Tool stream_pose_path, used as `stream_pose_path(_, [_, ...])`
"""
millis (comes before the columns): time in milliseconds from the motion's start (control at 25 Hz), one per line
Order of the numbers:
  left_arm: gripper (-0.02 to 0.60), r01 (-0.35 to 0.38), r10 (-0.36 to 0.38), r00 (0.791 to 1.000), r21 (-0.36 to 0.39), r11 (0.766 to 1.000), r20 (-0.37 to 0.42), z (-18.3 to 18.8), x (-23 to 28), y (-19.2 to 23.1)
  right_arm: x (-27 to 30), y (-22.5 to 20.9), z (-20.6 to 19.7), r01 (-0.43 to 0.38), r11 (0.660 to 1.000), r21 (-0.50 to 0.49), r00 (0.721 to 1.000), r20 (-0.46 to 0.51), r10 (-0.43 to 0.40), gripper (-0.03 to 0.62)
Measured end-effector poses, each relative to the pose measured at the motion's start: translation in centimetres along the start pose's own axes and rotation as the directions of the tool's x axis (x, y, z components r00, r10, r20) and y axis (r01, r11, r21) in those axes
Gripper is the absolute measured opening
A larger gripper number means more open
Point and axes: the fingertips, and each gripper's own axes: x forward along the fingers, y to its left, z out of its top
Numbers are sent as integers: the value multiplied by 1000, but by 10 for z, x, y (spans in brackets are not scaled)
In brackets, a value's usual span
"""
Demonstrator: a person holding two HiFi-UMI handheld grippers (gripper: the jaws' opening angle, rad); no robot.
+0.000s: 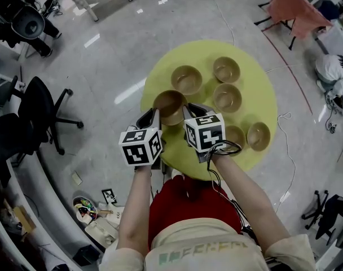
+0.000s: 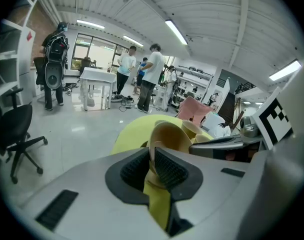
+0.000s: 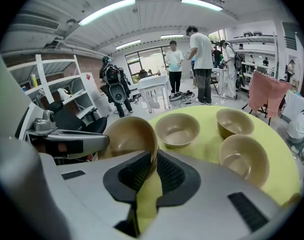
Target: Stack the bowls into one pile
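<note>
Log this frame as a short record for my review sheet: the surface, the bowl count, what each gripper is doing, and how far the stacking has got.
surface: round yellow-green table
bowl count: six tan bowls in view
held bowl: at the table's near-left edge, gripped on opposite sides of its rim
left gripper: shut on the held bowl's rim
right gripper: shut on the held bowl's rim
loose bowls: five on the table, apparently single; one partly hidden behind the right gripper
pile: not yet started
</note>
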Motion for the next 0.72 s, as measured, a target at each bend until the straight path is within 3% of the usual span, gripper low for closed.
stream_pose_path(720, [48,-21,20,998,-17,1000,-64,-20,15,10,17,-3,-14,11,1000,-16,999,-48,-11,66])
